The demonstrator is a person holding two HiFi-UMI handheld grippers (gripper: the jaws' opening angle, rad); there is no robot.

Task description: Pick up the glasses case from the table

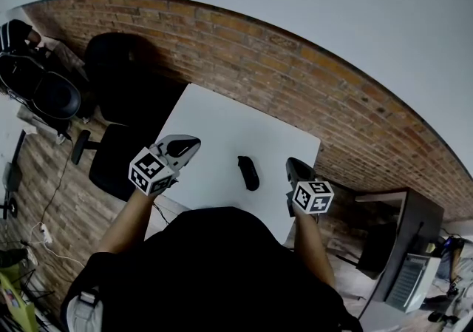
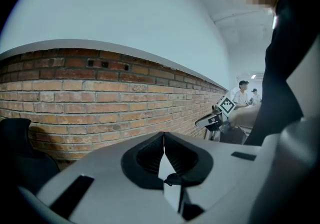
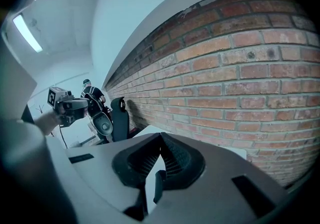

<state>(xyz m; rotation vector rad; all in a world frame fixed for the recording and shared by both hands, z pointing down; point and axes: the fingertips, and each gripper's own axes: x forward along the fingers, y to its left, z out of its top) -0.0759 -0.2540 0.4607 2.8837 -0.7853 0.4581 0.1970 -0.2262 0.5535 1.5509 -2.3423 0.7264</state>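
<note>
A black glasses case (image 1: 248,173) is lying on the white tabletop (image 1: 222,120), near its close edge. It is not being touched by anything. The left tool (image 1: 191,146) is being held over the tabletop on one side of the case. The right tool (image 1: 294,166) is being held on the other side, so the case is sitting between them. The jaws of both tools are being pressed together, with nothing between them. A brick wall (image 1: 310,86) is standing behind the tabletop.
</note>
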